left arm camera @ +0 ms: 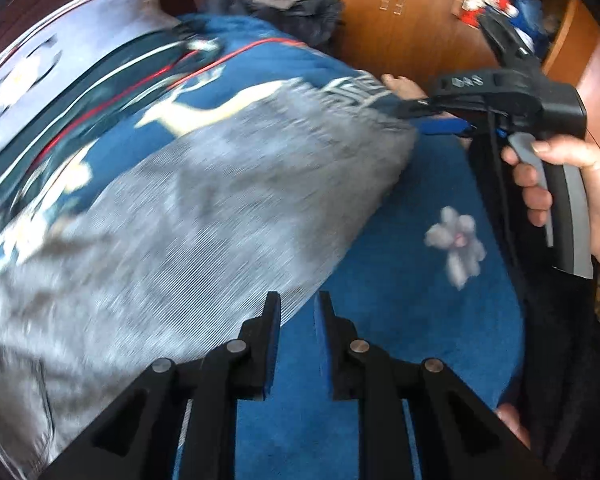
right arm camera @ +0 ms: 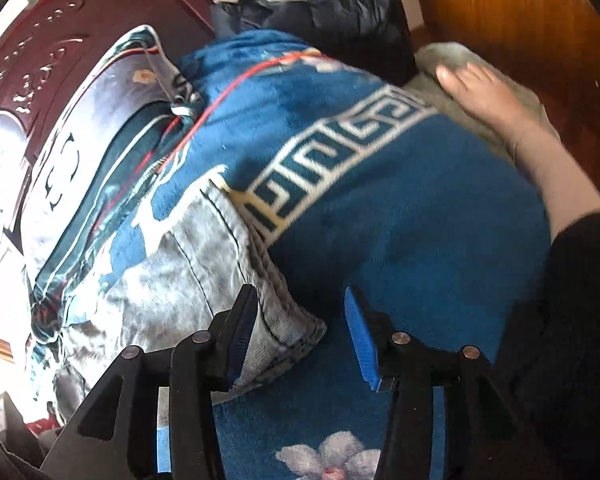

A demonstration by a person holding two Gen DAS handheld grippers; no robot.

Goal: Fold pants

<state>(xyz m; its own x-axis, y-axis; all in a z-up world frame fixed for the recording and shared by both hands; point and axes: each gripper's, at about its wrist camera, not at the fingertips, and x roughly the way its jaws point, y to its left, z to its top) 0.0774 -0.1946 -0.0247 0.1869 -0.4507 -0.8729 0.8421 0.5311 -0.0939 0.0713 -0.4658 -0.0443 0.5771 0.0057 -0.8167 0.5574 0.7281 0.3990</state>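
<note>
Left gripper (left arm camera: pixel 296 320): fingers apart, nothing between the blue pads, hovering over the bare blue blanket (left arm camera: pixel 400 312) at the near edge of the pants (left arm camera: pixel 204 216), whose hem-side edge runs off toward 10 o'clock from the tips. Right gripper (right arm camera: pixel 300 328): jaws wide apart, the folded corner of the pants (right arm camera: pixel 204 280) lying in the gap against the left finger (right arm camera: pixel 240 332) at about 9 o'clock, not clamped as far as this view shows. In the left view the right gripper (left arm camera: pixel 440 114) sits at 2 o'clock, its tips at the far edge of the grey fabric (motion blur there; contact cannot be confirmed). Pants are pale grey denim, spread on the blanket, with stacked layered edges visible at the corner in the right view, so at least one fold looks done. Judgement: task partway along, one lengthwise fold likely complete, crosswise fold or folds and final squaring left; both grippers would need to close on an edge first. Farther out: white flower print (left arm camera: pixel 456 240) at 3 o'clock, Greek-key border (right arm camera: pixel 340 152) at 12 o'clock, a bare foot (right arm camera: pixel 496 92) at 1 o'clock resting on a grey cushion. Beyond, a pillow (left arm camera: pixel 60 60) at 10 o'clock, a dark clothing heap (right arm camera: pixel 332 4) at 12 o'clock, carved headboard (right arm camera: pixel 60 40) and wooden wardrobe (left arm camera: pixel 400 12) behind.
</note>
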